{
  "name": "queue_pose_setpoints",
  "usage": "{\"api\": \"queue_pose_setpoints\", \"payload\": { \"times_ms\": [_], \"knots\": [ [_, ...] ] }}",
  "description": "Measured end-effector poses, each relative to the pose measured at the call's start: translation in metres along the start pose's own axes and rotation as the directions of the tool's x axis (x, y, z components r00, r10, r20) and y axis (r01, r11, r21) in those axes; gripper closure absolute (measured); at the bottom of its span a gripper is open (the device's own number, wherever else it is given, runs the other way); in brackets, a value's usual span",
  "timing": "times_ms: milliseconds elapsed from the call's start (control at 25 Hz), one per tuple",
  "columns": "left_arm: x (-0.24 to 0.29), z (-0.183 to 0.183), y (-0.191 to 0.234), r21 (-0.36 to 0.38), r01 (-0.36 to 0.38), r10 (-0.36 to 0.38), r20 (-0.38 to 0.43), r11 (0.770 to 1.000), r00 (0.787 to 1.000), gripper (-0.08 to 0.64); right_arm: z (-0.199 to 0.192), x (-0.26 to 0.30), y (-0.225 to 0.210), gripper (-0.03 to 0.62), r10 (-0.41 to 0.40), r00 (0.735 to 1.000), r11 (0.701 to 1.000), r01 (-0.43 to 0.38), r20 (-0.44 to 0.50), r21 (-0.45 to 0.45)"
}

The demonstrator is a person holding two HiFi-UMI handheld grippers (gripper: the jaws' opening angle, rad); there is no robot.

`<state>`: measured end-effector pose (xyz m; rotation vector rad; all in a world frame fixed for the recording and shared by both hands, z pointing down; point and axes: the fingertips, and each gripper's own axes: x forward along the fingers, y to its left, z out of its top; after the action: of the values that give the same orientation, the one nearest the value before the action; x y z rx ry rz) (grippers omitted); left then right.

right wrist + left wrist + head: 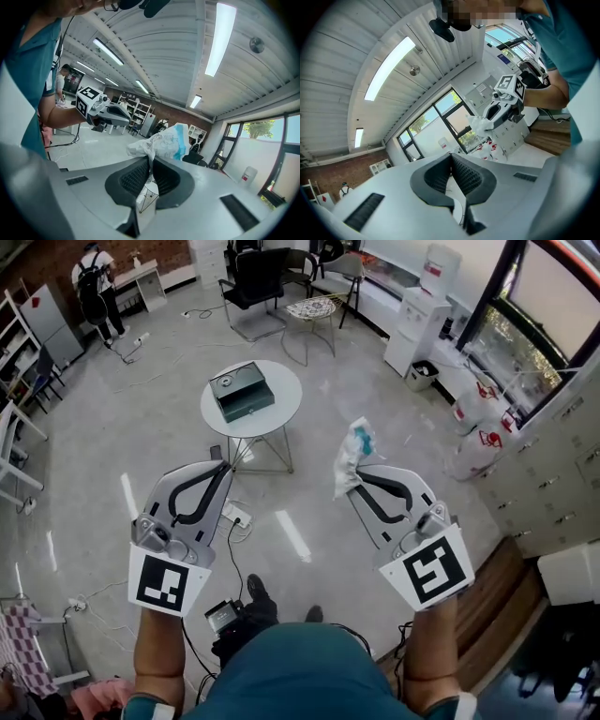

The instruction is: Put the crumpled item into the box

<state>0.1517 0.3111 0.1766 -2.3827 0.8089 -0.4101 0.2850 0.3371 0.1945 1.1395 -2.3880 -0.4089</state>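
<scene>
Teal shirt, head view: the person's teal shirt [300, 673] is filling the bottom edge, nearest the lens, and hiding the floor directly beneath.
Right gripper, head view: the grey two-jaw right gripper [349, 482] is pinching the white-and-blue crumpled paper item [353, 454] and holding it high over the floor, well apart from the box, likely for the carry across.
Left gripper, head view: the grey left gripper [222, 466] is hanging with its jaws pressed together on nothing, probably free for handling the lid.
Box, head view: the dark green metal box [241, 392] is sitting on the round white desk [281, 381]. Its lid is looking shut, though it is showing too small for certainty.
Left gripper view: the ribbed pads [466, 176] are meeting with nothing between them. Desk and box are falling outside this view.
Right gripper view: the dark pads [133, 180] are clamping the item's lower fold while the bulk is billowing above the jaws. The pinched part is lying hidden between them.
</scene>
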Motion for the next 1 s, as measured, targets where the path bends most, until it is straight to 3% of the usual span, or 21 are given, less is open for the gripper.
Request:
{"api": "queue_pose_setpoints", "payload": {
  "times_ms": [680,1000],
  "knots": [
    [-0.001,-0.145,0.182,-0.028,0.011,-0.009,0.072,1.000,0.997,0.541,0.070,0.214,-0.008,0.541,-0.036,0.997,0.999,0.034,-0.063,-0.032],
    [-0.018,-0.195,0.235,-0.059,-0.045,0.048,0.055,0.997,0.997,0.541,0.096,0.287,0.000,0.541,0.017,0.998,0.997,-0.020,-0.055,-0.069]
  ]
}}
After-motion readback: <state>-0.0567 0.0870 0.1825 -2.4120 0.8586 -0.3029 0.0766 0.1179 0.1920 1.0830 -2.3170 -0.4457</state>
